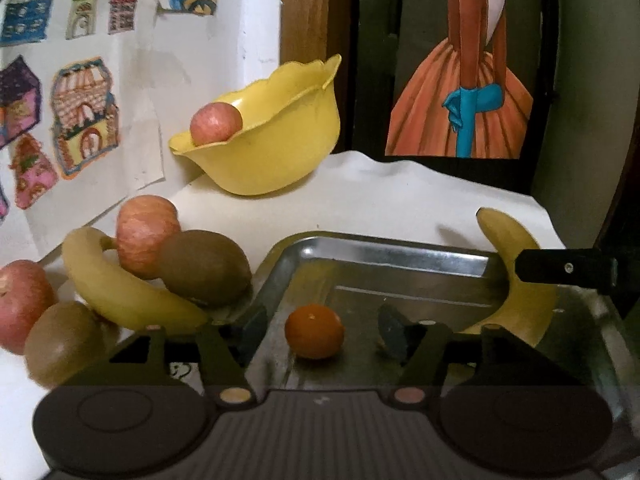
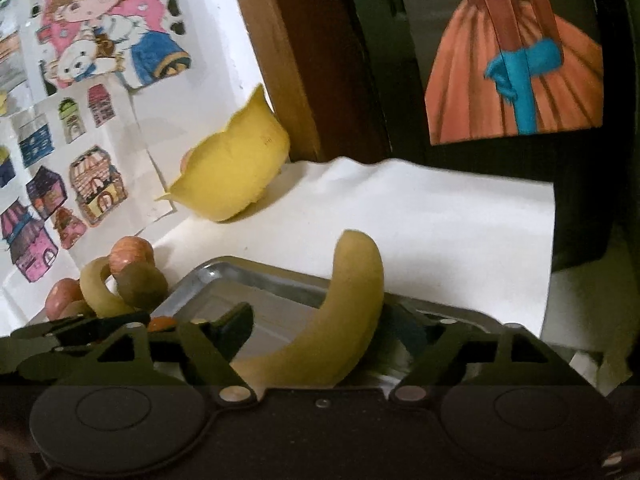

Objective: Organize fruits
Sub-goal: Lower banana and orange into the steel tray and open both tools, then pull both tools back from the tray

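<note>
My left gripper (image 1: 324, 328) is open low over the metal tray (image 1: 384, 248), and a small orange (image 1: 314, 332) sits on the tray floor between its fingers. My right gripper (image 2: 320, 326) is also open, its fingers set wide around a banana (image 2: 344, 312). The banana's lower end is in the tray (image 2: 256, 276), and its tip rises past the far rim. One right finger (image 1: 568, 268) crosses this banana (image 1: 516, 300). A yellow bowl (image 1: 280, 148) at the back holds an apple (image 1: 216, 124).
Left of the tray is a pile of loose fruit: two apples (image 1: 146, 236), a banana (image 1: 120, 284) and two kiwis (image 1: 204, 268). Paper drawings (image 1: 84, 120) cover the wall at left. A dark framed painting (image 1: 460, 80) stands behind the white table (image 1: 400, 200).
</note>
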Tool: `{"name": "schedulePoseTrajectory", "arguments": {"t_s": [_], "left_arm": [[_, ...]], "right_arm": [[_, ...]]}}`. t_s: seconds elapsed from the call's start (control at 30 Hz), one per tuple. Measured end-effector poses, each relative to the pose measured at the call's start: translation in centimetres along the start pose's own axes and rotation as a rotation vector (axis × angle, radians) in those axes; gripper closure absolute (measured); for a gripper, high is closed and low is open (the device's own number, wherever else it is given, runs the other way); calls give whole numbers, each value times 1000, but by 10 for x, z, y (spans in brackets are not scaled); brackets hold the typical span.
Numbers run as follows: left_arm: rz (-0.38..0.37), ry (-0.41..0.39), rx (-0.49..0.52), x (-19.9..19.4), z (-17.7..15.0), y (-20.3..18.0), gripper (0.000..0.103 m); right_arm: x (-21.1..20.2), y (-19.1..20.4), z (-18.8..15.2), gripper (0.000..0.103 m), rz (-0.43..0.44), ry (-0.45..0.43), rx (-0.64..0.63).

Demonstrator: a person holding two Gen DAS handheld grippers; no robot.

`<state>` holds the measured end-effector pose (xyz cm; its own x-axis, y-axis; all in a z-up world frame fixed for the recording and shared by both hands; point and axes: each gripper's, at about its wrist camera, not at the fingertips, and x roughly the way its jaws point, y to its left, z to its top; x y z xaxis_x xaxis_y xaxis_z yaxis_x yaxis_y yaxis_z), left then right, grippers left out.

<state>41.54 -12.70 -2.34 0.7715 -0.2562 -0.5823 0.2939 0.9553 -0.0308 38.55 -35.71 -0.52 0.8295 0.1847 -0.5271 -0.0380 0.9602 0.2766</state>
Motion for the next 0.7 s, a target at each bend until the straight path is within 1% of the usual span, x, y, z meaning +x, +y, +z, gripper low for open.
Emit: {"name": "schedulePoseTrajectory", "arguments": {"t_s": [0.03,0.1,0.17,0.23,0.33,0.4,0.5,0.7], "left_arm": [[-1,-11,-6,-6,0,0,26],[4,-38,-14,-21,-1,1,18],[13,-63,-20,-38,-1,3,15],[19,-87,-34,-56,-2,6,9],[23,-120,-55,-83,-5,9,2],[25,-138,-60,-103,-8,10,2],[28,-167,-72,-131,-16,12,1],[17,-225,-88,-186,-37,13,0]], "right_arm": [[-7,2,-1,19,2,-14,-6],[-23,5,-3,14,3,-51,-15],[-41,11,-5,10,0,-92,-31],[-61,19,-8,6,-5,-136,-52],[-91,31,-14,2,-16,-201,-77],[-113,38,-21,1,-21,-248,-91],[-143,49,-34,1,-32,-295,-110],[-195,69,-66,1,-63,-357,-126]]}}
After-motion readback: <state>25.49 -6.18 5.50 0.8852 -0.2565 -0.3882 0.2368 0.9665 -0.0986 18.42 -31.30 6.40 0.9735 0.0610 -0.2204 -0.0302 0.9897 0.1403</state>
